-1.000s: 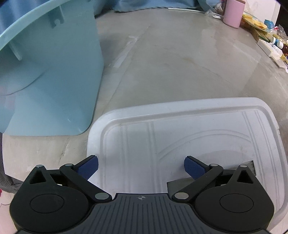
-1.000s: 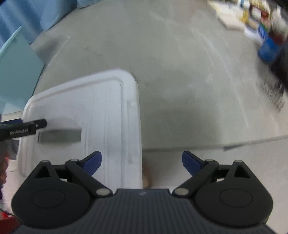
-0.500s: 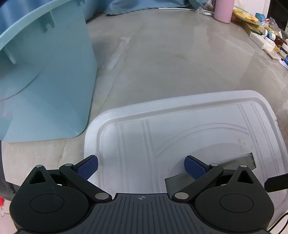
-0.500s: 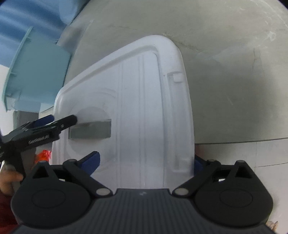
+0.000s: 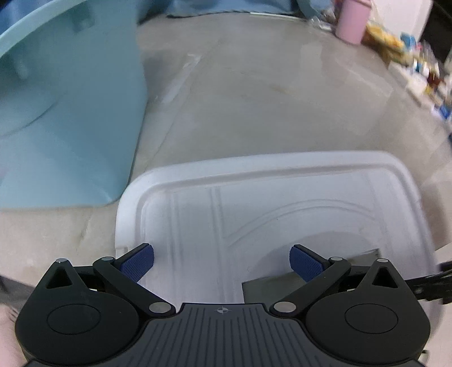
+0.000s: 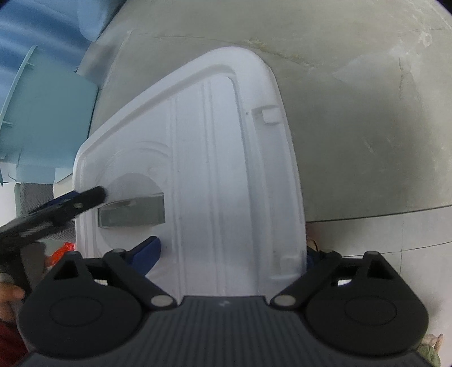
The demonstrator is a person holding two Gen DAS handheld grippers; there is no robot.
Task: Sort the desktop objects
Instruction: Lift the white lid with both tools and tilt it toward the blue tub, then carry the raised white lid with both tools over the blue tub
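A white plastic storage-box lid point(image 5: 282, 203) lies on the grey table, with a grey label point(image 5: 271, 285) near its handle recess. My left gripper point(image 5: 221, 261) is open and empty above the lid's near left edge. The lid also shows in the right wrist view point(image 6: 214, 169), with the label point(image 6: 131, 214) at its left. My right gripper point(image 6: 231, 254) is open and straddles the lid's near right edge; its right finger is hidden behind the lid. The left gripper shows in the right wrist view point(image 6: 70, 203) at the left.
A light blue plastic bin point(image 5: 65, 113) stands just left of the lid and also shows in the right wrist view point(image 6: 42, 121). A pink cup point(image 5: 351, 24) and a row of small packets point(image 5: 418, 67) sit at the far right of the table.
My right gripper has swung left from the bare table onto the lid's right edge and moved closer. My left gripper has drifted slightly; both stay open.
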